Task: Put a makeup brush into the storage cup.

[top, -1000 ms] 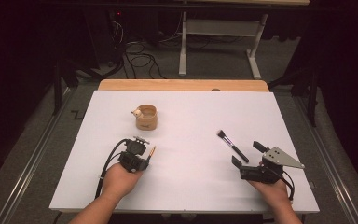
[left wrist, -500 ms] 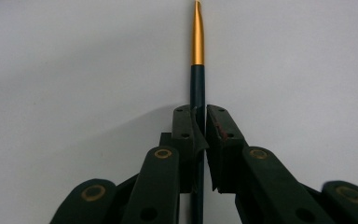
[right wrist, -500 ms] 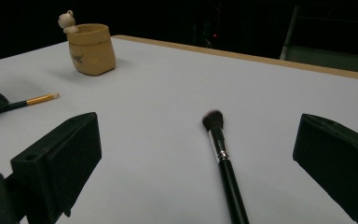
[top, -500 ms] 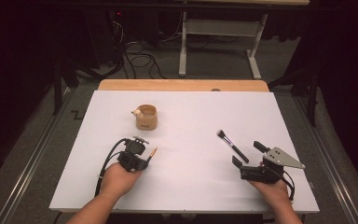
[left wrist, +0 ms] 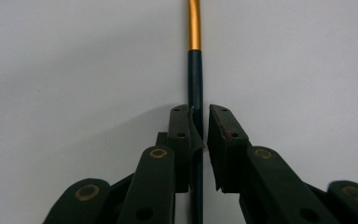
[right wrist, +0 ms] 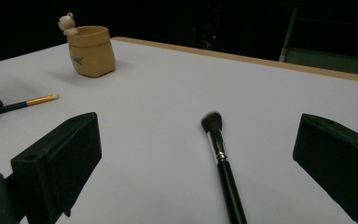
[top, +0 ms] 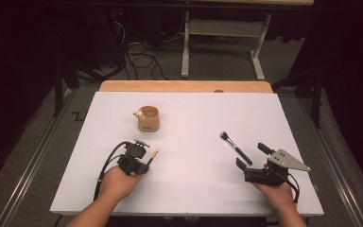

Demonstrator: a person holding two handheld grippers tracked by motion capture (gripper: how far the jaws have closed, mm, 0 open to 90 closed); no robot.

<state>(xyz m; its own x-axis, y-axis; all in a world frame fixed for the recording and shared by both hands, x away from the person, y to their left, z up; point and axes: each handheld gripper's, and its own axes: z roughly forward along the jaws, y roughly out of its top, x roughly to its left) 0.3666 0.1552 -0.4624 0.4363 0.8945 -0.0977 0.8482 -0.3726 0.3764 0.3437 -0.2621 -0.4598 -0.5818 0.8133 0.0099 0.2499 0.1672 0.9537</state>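
Observation:
My left gripper (top: pixel 143 159) (left wrist: pixel 204 122) sits low over the white table, shut on the dark handle of a thin brush (left wrist: pixel 195 79). The brush's gold ferrule (top: pixel 153 154) pokes out to the right, and its tip also shows in the right gripper view (right wrist: pixel 39 99). My right gripper (top: pixel 252 156) (right wrist: pixel 198 140) is open wide. A black makeup brush (top: pixel 236 149) (right wrist: pixel 220 158) lies on the table in front of and between its jaws, untouched, with its bristles pointing away. A tan pot with a small bear figure on its rim (top: pixel 148 118) (right wrist: pixel 91 50) stands upright farther back.
The white tabletop (top: pixel 194 118) has a wooden strip (top: pixel 184 86) along its far edge. Beyond it are a dark floor, cables and a desk frame (top: pixel 217 42). Metal rails run along both sides of the table.

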